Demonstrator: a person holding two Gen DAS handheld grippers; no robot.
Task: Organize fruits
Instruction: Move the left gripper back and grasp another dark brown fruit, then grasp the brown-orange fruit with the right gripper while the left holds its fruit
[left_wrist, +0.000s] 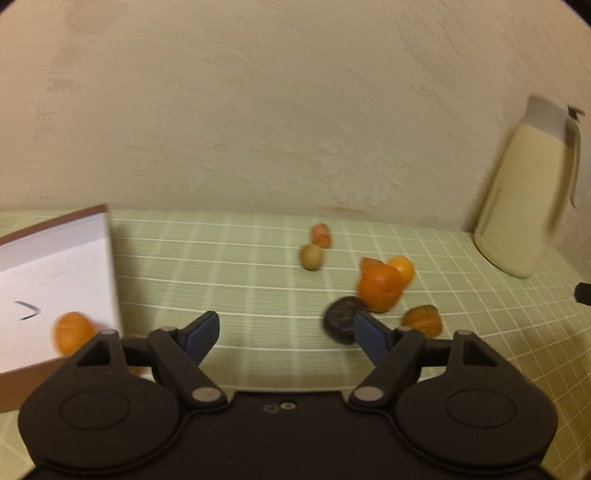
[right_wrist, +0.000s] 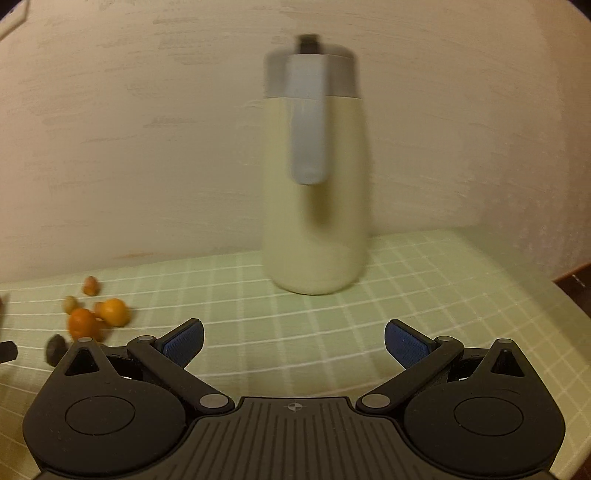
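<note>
Cream jug (right_wrist: 314, 206), green checked tablecloth (right_wrist: 424, 295)

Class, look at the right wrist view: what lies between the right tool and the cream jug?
Only bare green checked tablecloth lies between the open right tool and the cream jug; that view shows it.

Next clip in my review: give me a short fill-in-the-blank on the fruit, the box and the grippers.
1. One orange fruit lies in the white ____.
2. The left gripper is ____ and holds nothing.
3. The right gripper faces the cream ____.
4. The checked tablecloth is ____ in colour.

Missing words: box; open; jug; green
</note>
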